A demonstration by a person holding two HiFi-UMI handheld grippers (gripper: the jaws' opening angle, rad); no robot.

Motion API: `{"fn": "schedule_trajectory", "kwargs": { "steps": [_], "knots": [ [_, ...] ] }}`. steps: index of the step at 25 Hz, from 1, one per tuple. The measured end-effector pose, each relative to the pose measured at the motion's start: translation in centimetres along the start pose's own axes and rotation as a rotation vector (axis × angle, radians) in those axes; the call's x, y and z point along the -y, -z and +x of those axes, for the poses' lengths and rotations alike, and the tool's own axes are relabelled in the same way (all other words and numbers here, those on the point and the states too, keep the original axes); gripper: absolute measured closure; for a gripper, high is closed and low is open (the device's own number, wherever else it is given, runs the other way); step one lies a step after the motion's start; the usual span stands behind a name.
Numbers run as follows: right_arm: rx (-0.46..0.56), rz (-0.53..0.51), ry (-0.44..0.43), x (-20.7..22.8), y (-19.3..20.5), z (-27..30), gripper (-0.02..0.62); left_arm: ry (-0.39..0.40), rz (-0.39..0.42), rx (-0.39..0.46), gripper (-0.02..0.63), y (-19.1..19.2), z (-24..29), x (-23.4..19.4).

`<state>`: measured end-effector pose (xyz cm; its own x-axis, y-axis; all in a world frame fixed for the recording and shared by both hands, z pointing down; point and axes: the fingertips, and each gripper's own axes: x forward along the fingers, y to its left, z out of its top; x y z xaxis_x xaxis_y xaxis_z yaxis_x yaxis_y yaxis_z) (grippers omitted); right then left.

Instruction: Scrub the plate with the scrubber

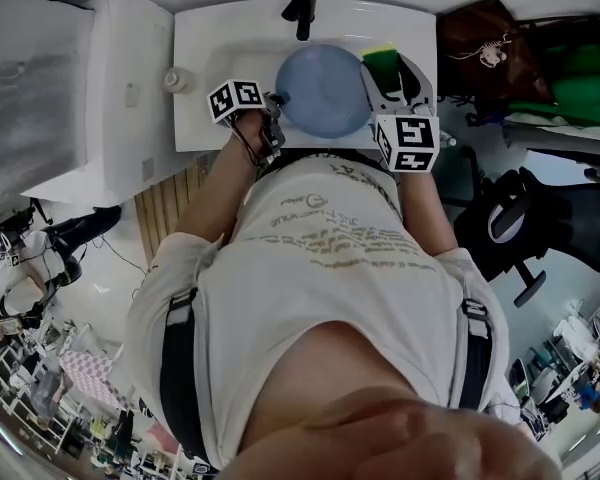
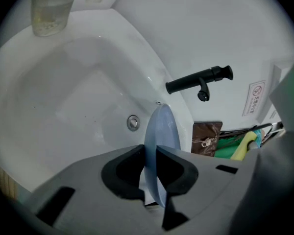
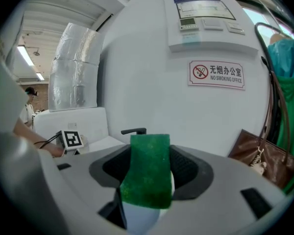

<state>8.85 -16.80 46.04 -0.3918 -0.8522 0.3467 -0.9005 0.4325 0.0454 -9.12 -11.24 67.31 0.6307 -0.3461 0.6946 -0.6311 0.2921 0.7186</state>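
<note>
Left tool (image 2: 151, 166) clamps the blue plate (image 2: 162, 131) above the sink (image 2: 63, 97); right tool (image 3: 146, 180) grips the green scrubber (image 3: 149, 153) just beside it.

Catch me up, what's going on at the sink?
A person stands at a white sink with a gripper in each hand. The left gripper is clamped on the rim of a blue plate, holding it over the sink. The right gripper grips a green scrubber beside the plate's right rim; contact isn't clear.

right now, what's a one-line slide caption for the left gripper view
Left gripper clamps a blue plate edge-on above the white sink basin, black faucet behind it.
</note>
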Motion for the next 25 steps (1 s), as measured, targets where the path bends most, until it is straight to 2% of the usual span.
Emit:
{"fn": "schedule_trajectory", "kwargs": {
  "steps": [6, 13, 20, 25],
  "knots": [
    [-0.007, 0.012, 0.007, 0.2, 0.2, -0.1, 0.345, -0.055, -0.136, -0.015, 0.546, 0.1, 0.3, -2.7],
    [-0.006, 0.022, 0.009, 0.2, 0.4, -0.3, 0.345, -0.081, -0.288, 0.007, 0.545, 0.0, 0.4, -4.7],
    [-0.01, 0.025, 0.01, 0.4, 0.5, -0.5, 0.345, -0.122, -0.368, 0.045, 0.544, -0.4, 0.4, -6.2],
    [-0.012, 0.025, 0.004, 0.3, 0.7, -0.4, 0.345, -0.158, -0.379, 0.058, 0.541, -0.2, 0.6, -6.8]
  ]
}}
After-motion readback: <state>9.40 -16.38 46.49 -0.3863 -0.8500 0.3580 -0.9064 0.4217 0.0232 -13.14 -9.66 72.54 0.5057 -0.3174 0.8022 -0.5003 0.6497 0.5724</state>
